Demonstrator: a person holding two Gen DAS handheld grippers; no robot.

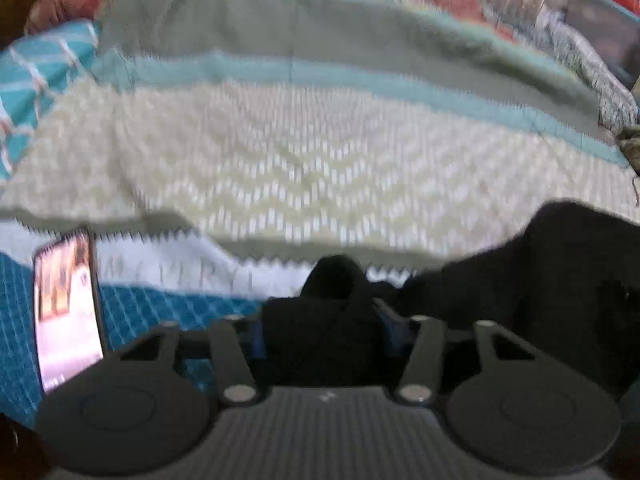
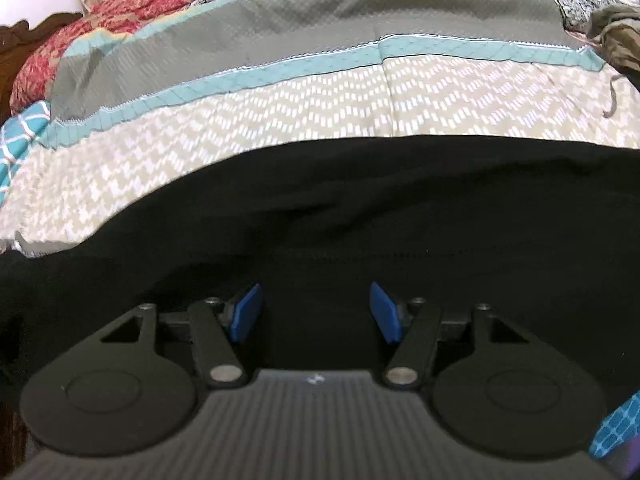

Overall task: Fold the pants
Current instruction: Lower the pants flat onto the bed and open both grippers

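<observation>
The black pants [image 2: 360,208] lie spread across the patterned bedspread [image 2: 280,108], filling the lower half of the right wrist view. My right gripper [image 2: 316,312] is open, its blue pads [image 2: 246,312] apart just above the black fabric, holding nothing. In the blurred left wrist view my left gripper [image 1: 320,328] is shut on a bunched fold of the black pants [image 1: 328,320], which rises between the fingers. More black fabric [image 1: 560,280] trails off to the right.
A lit phone [image 1: 66,312] lies on the teal quilt [image 1: 160,312] left of the left gripper. A red floral cover [image 2: 100,28] and an olive garment [image 2: 616,36] sit at the far edges of the bed.
</observation>
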